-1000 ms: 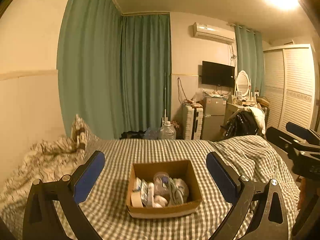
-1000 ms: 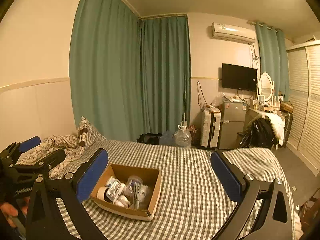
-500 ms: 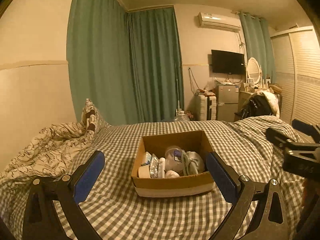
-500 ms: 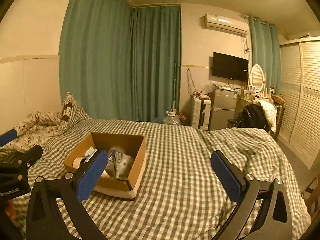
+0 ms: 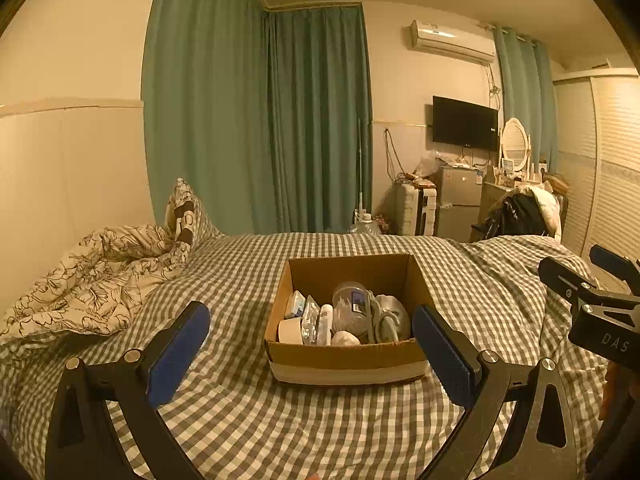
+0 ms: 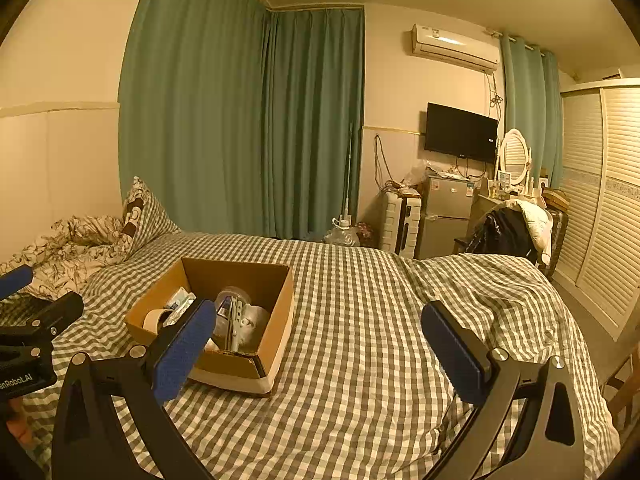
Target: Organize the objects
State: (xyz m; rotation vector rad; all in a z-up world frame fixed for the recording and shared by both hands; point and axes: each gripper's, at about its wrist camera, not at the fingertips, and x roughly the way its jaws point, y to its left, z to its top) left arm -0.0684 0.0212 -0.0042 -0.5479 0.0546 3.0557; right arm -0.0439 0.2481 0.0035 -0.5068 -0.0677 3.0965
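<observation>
Left wrist view is showing one cardboard box point(image 5: 346, 356) sitting on the checked bedspread point(image 5: 256, 424), its near wall facing the camera. Left gripper point(image 5: 311, 344) and right gripper point(image 6: 320, 338) are both gaping wide, holding nothing. Jumbled contents point(image 5: 344, 316) are hard to identify.

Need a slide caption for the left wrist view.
Open left gripper faces a cardboard box of small items on a checked bed.

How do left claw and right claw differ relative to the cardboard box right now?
The left claw faces the cardboard box head-on, the box lying between its fingers; the right claw points past it at bare checked bedspread, the box off to its left. Shared: both wide open, empty, blue-padded.
</observation>
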